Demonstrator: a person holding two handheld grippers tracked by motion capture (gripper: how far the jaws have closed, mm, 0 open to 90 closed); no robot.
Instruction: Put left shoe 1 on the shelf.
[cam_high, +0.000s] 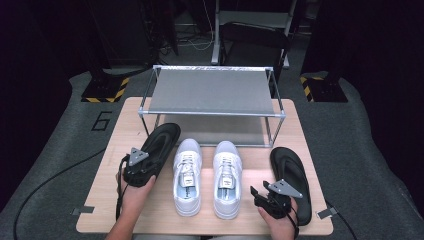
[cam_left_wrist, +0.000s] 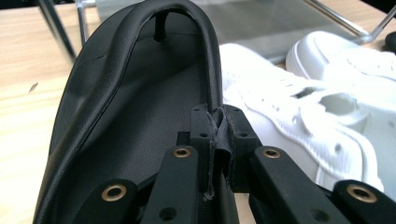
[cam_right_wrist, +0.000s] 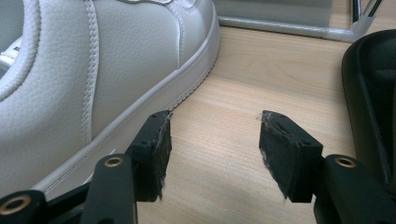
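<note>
The left claw (cam_high: 141, 166) covers the heel of the left flip-flop (cam_high: 162, 140) from above. In the left gripper view that flip-flop's near end runs off the bottom edge. The right hand (cam_high: 281, 220) is cut off at the bench's (cam_high: 125, 130) near edge. In the right gripper view, the white shoe (cam_right_wrist: 93, 70) runs off the left edge.

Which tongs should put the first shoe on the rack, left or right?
Left. The left tongs are already shut on the strap of the left black sandal, which lies close to the rack. The right tongs stand open over bare table, holding nothing.
</note>
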